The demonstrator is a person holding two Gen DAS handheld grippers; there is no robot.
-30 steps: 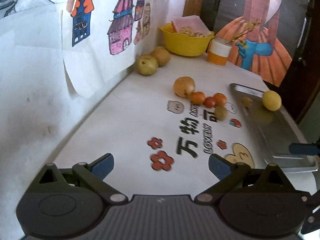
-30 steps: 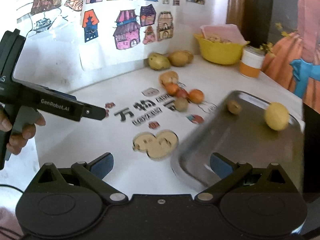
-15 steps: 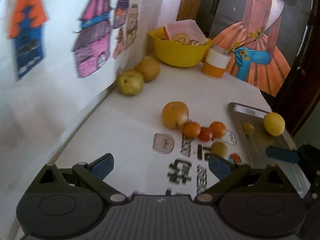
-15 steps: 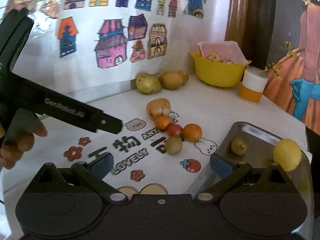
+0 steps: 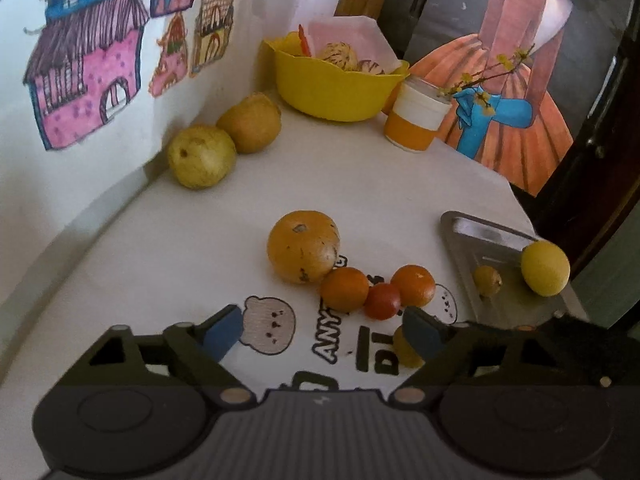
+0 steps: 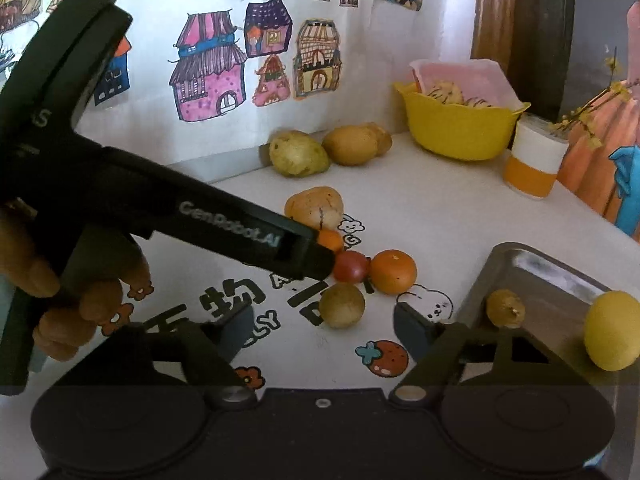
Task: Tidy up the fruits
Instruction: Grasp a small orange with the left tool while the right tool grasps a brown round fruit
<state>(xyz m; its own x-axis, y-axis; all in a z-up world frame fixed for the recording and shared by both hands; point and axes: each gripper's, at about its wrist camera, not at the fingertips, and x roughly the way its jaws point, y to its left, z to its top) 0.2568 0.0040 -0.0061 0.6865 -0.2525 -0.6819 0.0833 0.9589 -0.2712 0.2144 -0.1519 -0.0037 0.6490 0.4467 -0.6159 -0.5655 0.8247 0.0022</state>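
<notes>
While only the right wrist view shows the hand [image 6: 80, 296], both the left gripper [image 5: 324, 332] and right gripper [image 6: 324, 326] hover spread, empty, above the small fruits.

I am in a home, at a white table [image 5: 360, 184] pushed against a wall hung with children's drawings of houses [image 6: 208, 76]. A yellow bowl [image 5: 336, 84] of food and a painted lady in an orange dress [image 5: 516, 80] stand behind.
</notes>
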